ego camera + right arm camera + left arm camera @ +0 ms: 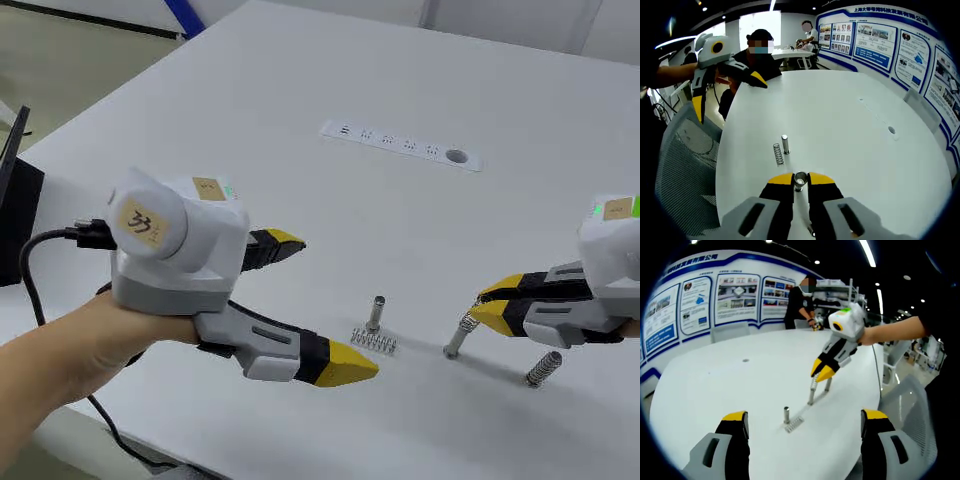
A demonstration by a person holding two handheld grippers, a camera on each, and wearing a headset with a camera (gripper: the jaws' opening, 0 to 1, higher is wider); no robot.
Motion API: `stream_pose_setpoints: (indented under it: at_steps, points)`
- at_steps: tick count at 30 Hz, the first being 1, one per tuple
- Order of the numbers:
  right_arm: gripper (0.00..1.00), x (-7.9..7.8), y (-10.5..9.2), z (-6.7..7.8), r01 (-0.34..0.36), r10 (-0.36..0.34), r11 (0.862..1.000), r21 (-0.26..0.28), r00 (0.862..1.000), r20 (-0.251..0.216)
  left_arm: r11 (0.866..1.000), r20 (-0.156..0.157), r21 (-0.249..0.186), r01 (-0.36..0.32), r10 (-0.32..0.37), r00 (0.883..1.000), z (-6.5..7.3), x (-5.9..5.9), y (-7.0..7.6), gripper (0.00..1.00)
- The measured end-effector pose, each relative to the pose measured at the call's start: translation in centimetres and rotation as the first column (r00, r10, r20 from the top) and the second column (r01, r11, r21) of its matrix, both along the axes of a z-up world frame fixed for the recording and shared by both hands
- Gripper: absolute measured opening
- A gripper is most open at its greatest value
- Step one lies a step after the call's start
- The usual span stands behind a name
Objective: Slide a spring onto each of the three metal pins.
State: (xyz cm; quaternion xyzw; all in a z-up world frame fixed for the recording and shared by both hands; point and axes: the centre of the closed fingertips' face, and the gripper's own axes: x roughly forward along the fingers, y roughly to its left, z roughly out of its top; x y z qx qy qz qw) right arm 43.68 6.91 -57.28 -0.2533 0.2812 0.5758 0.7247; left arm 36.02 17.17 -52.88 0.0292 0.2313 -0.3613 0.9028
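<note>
A bare metal pin stands upright on the white table, and a loose spring lies flat right in front of it. To its right, my right gripper is shut on a spring sitting over the top of a second pin. Its own view shows the jaws closed round that spring's top. A third pin, further right, wears a spring. My left gripper hovers open and empty left of the bare pin.
A white socket strip with a round hole lies flush in the table further back. The table's near edge runs just below the left gripper. A black cable trails off that gripper. A mesh chair stands beside the table, and people stand at the far end.
</note>
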Motion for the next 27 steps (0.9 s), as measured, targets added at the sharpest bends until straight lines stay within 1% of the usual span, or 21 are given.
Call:
stream_pose_setpoints:
  at_steps: [2,5,7,8,12,16,17,19,27]
  points:
    - [0.11,-0.1,0.1,-0.2,-0.005,0.005,1.0,-0.005,1.0,-0.003,1.0,-0.005,0.006,-0.002,0.002,1.0,-0.1,-0.1,0.2,0.94]
    - [0.11,-0.2,0.3,-0.7,-0.014,0.014,1.0,-0.02,1.0,-0.002,1.0,-0.005,0.004,-0.007,0.007,1.0,-0.1,0.0,0.3,0.94]
    - [0.11,-0.2,0.4,-1.2,-0.025,0.025,0.999,-0.04,1.0,0.005,1.0,-0.006,0.005,-0.009,0.01,1.0,-0.1,0.0,0.4,0.94]
    - [0.11,-0.2,0.5,-1.3,-0.025,0.025,0.999,-0.042,1.0,0.004,1.0,-0.006,0.005,-0.01,0.01,1.0,-0.1,0.0,0.4,0.94]
    - [0.11,-0.2,0.6,-2.5,-0.04,0.04,0.996,-0.083,0.999,0.009,1.0,-0.008,0.006,-0.012,0.012,1.0,-0.1,0.0,0.5,0.93]
    - [0.11,-0.2,0.7,-3.2,-0.04,0.041,0.995,-0.093,0.999,0.005,1.0,-0.012,0.006,-0.017,0.017,1.0,-0.2,-0.1,0.7,0.93]
    - [0.11,-0.1,0.6,-3.4,-0.036,0.036,0.995,-0.097,0.999,0.001,1.0,-0.016,-0.004,-0.019,0.019,1.0,-0.2,-0.2,0.7,0.93]
    - [0.11,-0.1,0.6,-3.8,-0.034,0.034,0.994,-0.1,0.999,-0.008,0.999,-0.011,-0.024,-0.028,0.027,1.0,0.1,-0.1,0.7,0.93]
    - [0.11,-0.2,0.6,-4.8,-0.023,0.022,0.993,-0.113,1.0,-0.014,0.999,-0.022,-0.011,-0.042,0.042,0.999,-0.4,-0.4,1.4,0.92]
